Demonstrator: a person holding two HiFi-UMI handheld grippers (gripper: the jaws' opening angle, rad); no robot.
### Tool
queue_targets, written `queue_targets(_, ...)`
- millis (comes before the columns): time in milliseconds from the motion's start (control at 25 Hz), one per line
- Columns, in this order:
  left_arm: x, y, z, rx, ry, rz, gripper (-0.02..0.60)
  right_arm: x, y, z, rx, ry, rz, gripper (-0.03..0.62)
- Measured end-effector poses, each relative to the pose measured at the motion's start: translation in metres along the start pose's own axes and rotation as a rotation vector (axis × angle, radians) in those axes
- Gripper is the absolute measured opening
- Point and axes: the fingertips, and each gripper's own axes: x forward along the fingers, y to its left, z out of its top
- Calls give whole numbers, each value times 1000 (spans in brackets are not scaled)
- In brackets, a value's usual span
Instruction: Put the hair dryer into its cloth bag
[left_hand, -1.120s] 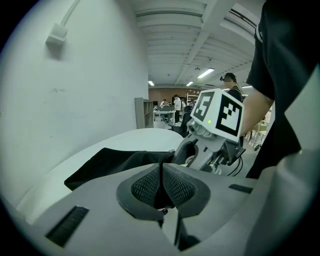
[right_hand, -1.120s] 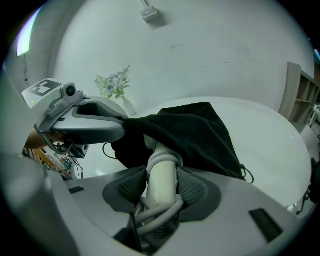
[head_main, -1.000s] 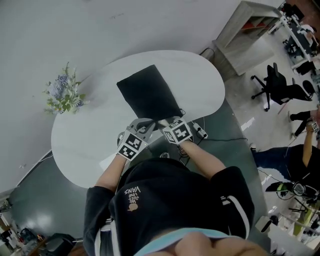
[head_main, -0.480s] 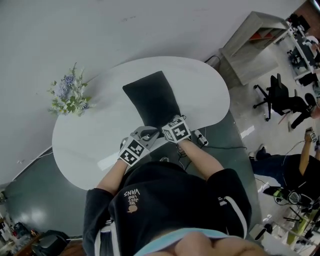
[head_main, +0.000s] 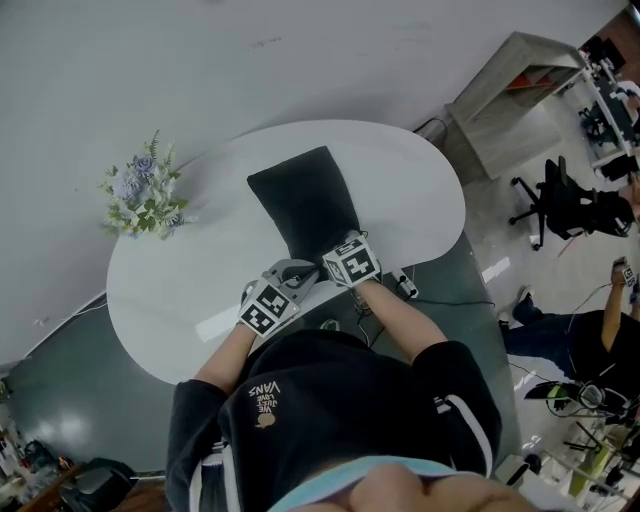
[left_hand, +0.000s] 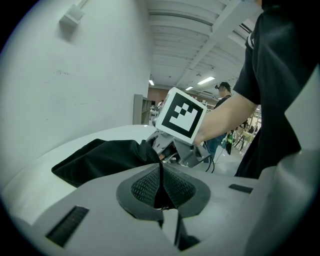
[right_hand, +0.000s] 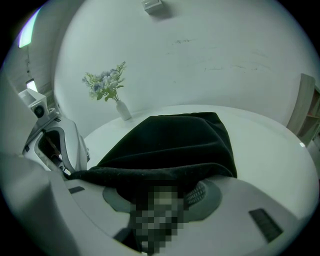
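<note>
A black cloth bag (head_main: 305, 200) lies flat on the white oval table (head_main: 180, 270), its near end toward me. Both grippers meet at that near end. My left gripper (head_main: 298, 274) is shut, and in the left gripper view a thin black strip of the bag (left_hand: 160, 167) runs up between its closed jaws. My right gripper (head_main: 332, 256) sits just right of it. In the right gripper view the bag's rim (right_hand: 150, 172) lies across that gripper's (right_hand: 162, 181) jaws, which are shut on it. No hair dryer shows in any view.
A vase of pale flowers (head_main: 140, 195) stands at the table's far left. A power strip with a cable (head_main: 405, 285) lies on the floor by the table's right edge. An office chair (head_main: 570, 205) and a low shelf unit (head_main: 510, 90) stand farther right.
My right gripper has shifted a little toward the bag, still at its near end. The left gripper has stayed put. The head view has drifted slightly.
</note>
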Motion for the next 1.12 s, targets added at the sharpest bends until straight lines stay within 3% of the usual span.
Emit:
queue_targets(720,-3,52,-17,-75,16,70,32,49,-12,45,-77,-37,-35,207)
queue_targets(1120,3,56,-18,-96,10,76,32,41,-20,47,3,-123,-34,213)
